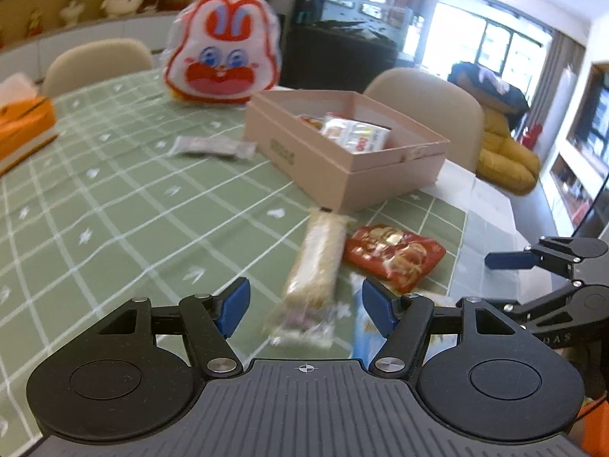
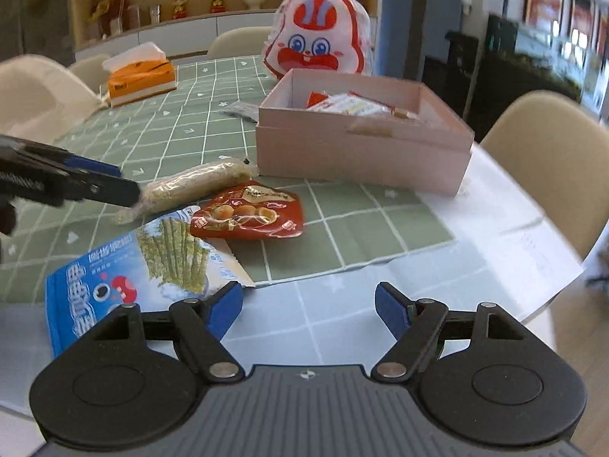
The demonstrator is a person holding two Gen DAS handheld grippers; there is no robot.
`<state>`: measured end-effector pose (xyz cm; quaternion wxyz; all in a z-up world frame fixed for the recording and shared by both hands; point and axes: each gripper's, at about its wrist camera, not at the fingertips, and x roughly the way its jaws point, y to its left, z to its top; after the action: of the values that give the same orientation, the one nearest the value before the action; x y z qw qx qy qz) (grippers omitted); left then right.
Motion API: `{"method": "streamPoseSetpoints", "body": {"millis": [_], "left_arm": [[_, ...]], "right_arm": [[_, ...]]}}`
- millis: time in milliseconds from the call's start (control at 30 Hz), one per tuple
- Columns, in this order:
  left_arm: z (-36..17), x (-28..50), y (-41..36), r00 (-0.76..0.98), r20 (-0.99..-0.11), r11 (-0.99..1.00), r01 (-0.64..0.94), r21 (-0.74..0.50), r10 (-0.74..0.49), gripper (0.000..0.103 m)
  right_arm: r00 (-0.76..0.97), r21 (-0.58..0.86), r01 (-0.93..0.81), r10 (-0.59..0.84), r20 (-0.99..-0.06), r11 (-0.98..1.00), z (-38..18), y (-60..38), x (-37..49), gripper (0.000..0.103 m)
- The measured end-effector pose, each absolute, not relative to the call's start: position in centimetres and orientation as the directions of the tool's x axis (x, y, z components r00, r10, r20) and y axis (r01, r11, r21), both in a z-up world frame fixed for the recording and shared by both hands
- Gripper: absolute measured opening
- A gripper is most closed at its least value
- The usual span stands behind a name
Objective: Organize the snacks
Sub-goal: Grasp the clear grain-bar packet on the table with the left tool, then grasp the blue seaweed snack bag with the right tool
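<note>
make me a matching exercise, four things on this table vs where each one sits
Things:
1. red snack packet
2. blue snack bag
3. rabbit-face bag
4. orange tissue box

Places:
A. behind the pink box
B. far left of the table
C. nearest the right gripper, at the cloth's edge
D. beside the long beige roll

Pairs: 1-D, 2-C, 3-A, 4-B

An open pink box [image 2: 361,152] holding packets stands near the table's corner, with a pale roll [image 2: 198,184], red pouch [image 2: 247,213] and blue packet [image 2: 125,266] lying flat before it.

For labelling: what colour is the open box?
Pale pink box, clearest in the right wrist view.
</note>
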<state>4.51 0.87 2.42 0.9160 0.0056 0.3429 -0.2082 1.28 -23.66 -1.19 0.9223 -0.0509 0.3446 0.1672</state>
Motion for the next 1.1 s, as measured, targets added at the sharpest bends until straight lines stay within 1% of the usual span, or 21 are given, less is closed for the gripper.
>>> {"method": "streamPoseSetpoints", "body": {"millis": [67,133,200,267,367,400,433,533,600,700,867,933,1033,1100], "left_arm": [[2.3,5.3,-0.5,0.677,-0.635,0.91,0.402,-0.103,-0.371,0.07],[1.9,6.3,-1.6,0.667,-0.652,0.906,0.415,-0.077,-0.361,0.059],[1.5,7.4,-2.4,0.666,-0.666,0.912,0.407,-0.053,-0.336,0.054],[1.1,8.3,-2.8,0.674,-0.667,0.919,0.391,-0.043,-0.318,0.054],[0.5,9.2,-2.9,0.664,-0.677,0.925,0.374,-0.066,-0.317,0.053],[0.5,9.2,-2.8,0.666,-0.675,0.925,0.374,-0.067,-0.318,0.049],[0.6,9.1,-2.6,0.663,-0.677,0.925,0.374,-0.071,-0.32,0.041],[0.9,8.4,-1.4,0.646,-0.691,0.93,0.354,-0.104,-0.323,0.035],[1.0,7.3,-0.2,0.653,-0.695,0.94,0.326,-0.103,-0.303,0.035],[1.0,5.4,1.6,0.679,-0.688,0.956,0.285,-0.073,-0.255,0.035],[0.6,2.7,4.7,0.704,-0.662,0.964,0.234,-0.125,-0.257,0.035],[0.5,2.0,5.2,0.711,-0.651,0.962,0.232,-0.141,-0.267,0.035],[0.5,1.4,5.7,0.713,-0.642,0.959,0.237,-0.157,-0.282,0.035],[0.5,1.2,5.8,0.711,-0.639,0.956,0.24,-0.17,-0.292,0.035]], "right_arm": [[0.71,0.047,-0.346,0.295,-0.64,0.937,-1.7,-23.9,1.2,0.083],[0.723,0.026,-0.358,0.295,-0.624,0.933,-2.1,-23.6,0.7,0.084],[0.734,0.028,-0.366,0.307,-0.606,0.93,-2.3,-23.7,0.1,0.086],[0.74,0.029,-0.378,0.321,-0.591,0.925,-2.5,-23.9,-0.3,0.086],[0.736,0.029,-0.395,0.336,-0.589,0.918,-2.5,-24.3,-0.6,0.089],[0.733,0.028,-0.402,0.34,-0.589,0.915,-2.5,-24.3,-0.7,0.09],[0.729,0.029,-0.408,0.345,-0.591,0.912,-2.5,-24.4,-0.6,0.091],[0.714,0.031,-0.427,0.358,-0.602,0.904,-2.4,-24.3,-0.5,0.095],[0.71,0.032,-0.431,0.361,-0.605,0.902,-2.5,-24.1,-0.4,0.099],[0.698,0.033,-0.422,0.348,-0.625,0.906,-2.4,-23.9,-0.5,0.103],[0.646,0.032,-0.431,0.333,-0.687,0.902,-1.8,-23.4,-0.2,0.102],[0.637,0.045,-0.399,0.313,-0.705,0.916,-1.4,-23.1,0.0,0.099],[0.654,0.065,-0.352,0.295,-0.697,0.934,-0.7,-22.4,-0.2,0.098],[0.692,0.035,-0.333,0.27,-0.669,0.942,0.1,-21.2,-1.0,0.098]]}}
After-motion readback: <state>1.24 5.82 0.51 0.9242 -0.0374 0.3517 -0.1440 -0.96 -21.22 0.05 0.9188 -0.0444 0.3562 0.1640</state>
